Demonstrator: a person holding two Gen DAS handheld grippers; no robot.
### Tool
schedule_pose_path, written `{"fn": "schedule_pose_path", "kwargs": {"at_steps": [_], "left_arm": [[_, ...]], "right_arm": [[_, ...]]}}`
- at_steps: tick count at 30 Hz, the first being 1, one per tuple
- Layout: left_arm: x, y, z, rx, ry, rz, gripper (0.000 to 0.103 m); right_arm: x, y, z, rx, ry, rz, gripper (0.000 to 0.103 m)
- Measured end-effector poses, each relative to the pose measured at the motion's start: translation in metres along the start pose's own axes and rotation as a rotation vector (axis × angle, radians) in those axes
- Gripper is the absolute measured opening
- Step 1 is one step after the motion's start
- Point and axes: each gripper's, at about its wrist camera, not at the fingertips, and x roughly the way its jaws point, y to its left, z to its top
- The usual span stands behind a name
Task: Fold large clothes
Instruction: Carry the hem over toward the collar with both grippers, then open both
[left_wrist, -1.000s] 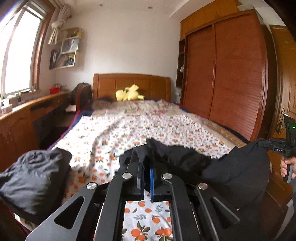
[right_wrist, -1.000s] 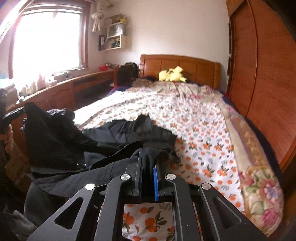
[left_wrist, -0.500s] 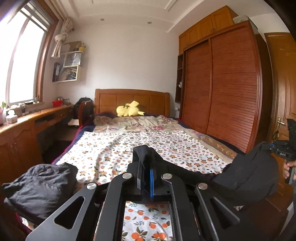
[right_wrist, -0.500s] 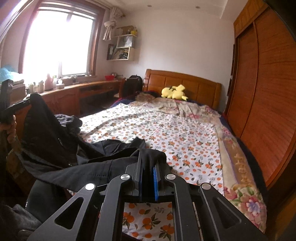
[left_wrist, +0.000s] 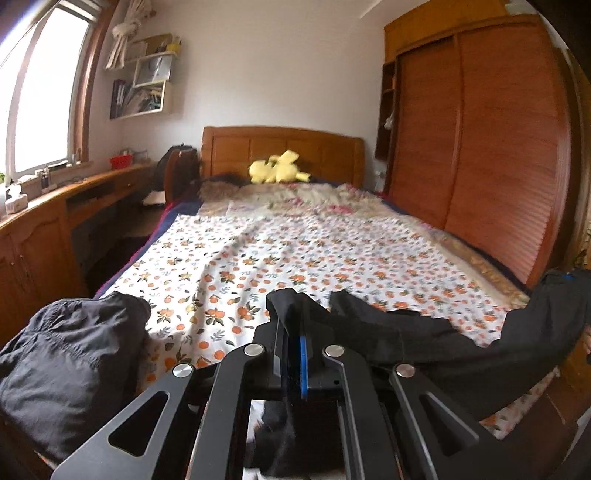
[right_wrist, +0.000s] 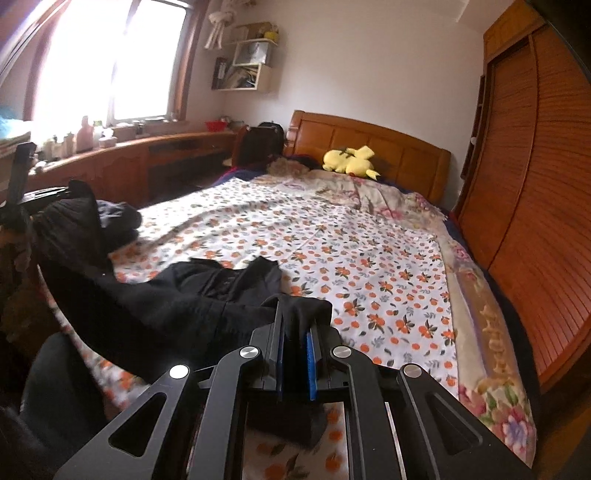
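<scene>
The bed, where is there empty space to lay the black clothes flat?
The orange-print sheet is bare from the black garment up to the flowery quilt below the yellow plush toy. It is crowded at the foot: the garment hangs between both grippers, with a dark bundle at the window-side corner.

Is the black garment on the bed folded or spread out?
Spread, not folded: the black garment stretches between both tongs, its middle lying rumpled on the orange-print sheet.

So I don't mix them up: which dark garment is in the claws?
The black garment stretched between the left claw and right claw; the grey bundle lies loose on the bed's corner.
</scene>
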Motion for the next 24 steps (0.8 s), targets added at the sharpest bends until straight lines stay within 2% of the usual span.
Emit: {"fn": "schedule_pose_path", "kwargs": {"at_steps": [6,14,24], "left_arm": [[0.069,0.015,0.023,0.009,0.031,0.046,0.005],[0.141,0.034,0.051,-0.004,0.066,0.092,0.005],[0.212,0.034,0.051,0.023,0.135,0.108,0.005]], "right_arm": [[0.077,-0.028,0.025,0.027,0.033,-0.05,0.008],[0.164,-0.056,0.053,0.078,0.062,-0.084,0.008],[0.241,-0.065,0.052,0.111,0.127,-0.089,0.01]]}}
